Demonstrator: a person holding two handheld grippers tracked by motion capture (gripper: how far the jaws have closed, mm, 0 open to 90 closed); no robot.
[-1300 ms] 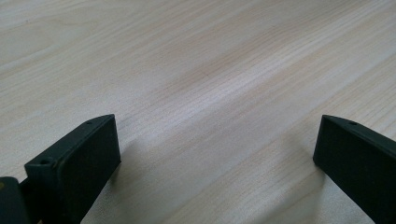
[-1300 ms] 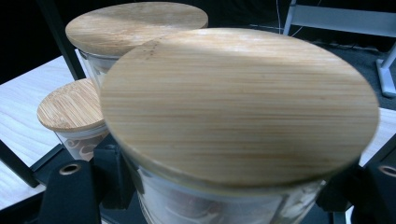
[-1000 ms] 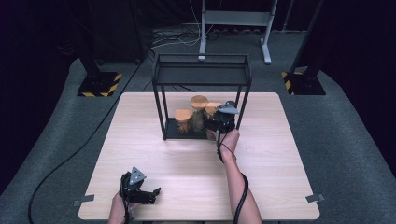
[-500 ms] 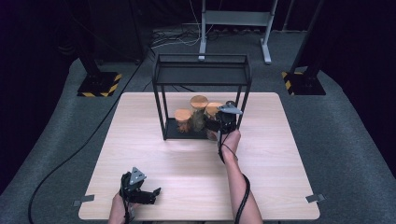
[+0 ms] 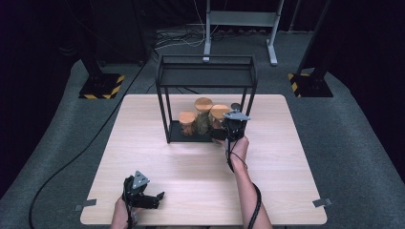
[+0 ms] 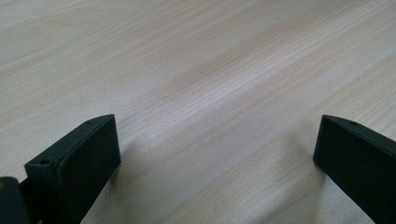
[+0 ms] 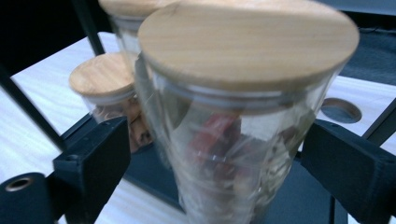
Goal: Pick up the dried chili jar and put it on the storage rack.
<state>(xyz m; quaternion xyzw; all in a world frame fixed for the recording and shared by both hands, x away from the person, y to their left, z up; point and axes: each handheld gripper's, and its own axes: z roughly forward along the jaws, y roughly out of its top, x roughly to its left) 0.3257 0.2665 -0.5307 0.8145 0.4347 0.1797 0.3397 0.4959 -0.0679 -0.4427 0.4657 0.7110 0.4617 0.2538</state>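
A light wooden table (image 5: 200,162) carries a black metal shelf frame (image 5: 206,78) toward its 12 o'clock edge. On the frame's black base plate (image 5: 174,136) stand three glass jars with round wooden lids: a short jar (image 5: 187,123) at the 9 o'clock side, a tall jar (image 5: 203,113) behind the others at the middle, and a third jar (image 5: 219,116) at the 3 o'clock side.

The right gripper (image 5: 228,132) is held at the frame's front 3 o'clock corner, the person's right hand (image 5: 239,147) behind it and the forearm running back toward 6 o'clock. In the right gripper view its fingers (image 7: 95,158) stand wide apart on either side of the nearest jar (image 7: 243,116), whose glass shows reddish and pale contents under the wooden lid. There is a gap between each finger and the glass, so the jar is framed but not gripped. The short jar (image 7: 105,91) sits at 9 o'clock beyond it and holds brown sticks.

The left gripper (image 5: 148,199) lies low at the table's 7 o'clock corner, well apart from the frame. In the left gripper view its fingers (image 6: 77,161) are spread wide over bare wood grain (image 6: 196,79) and hold nothing.
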